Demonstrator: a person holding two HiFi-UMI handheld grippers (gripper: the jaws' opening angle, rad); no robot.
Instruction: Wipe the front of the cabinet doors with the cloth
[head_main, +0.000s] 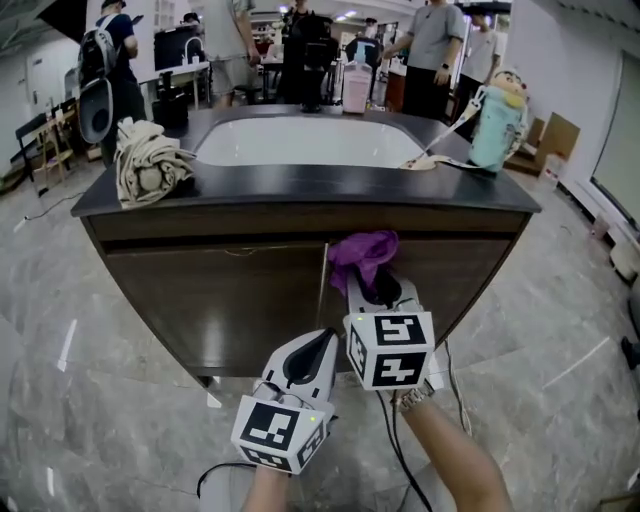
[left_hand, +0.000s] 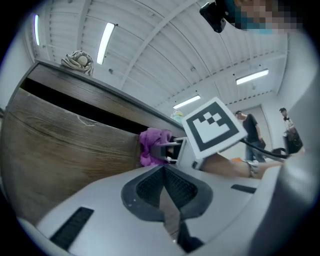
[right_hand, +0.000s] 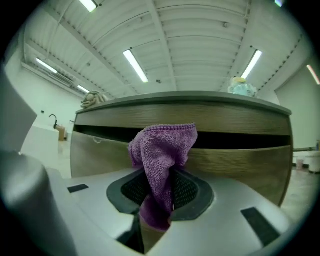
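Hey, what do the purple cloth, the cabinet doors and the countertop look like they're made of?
The cloth: likely microfiber, given its fine looped knit texture and stitched hem. The cabinet doors: dark brown wood or wood-look laminate, matte, with grain lines. The countertop: smooth, dark, faintly glossy slab, possibly stone or composite.

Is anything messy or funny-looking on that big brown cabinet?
A little. A crumpled beige fabric bundle is heaped on the left corner of the dark countertop, right at its front edge. The purple cloth is only bunched in the right claw, as wiping needs.
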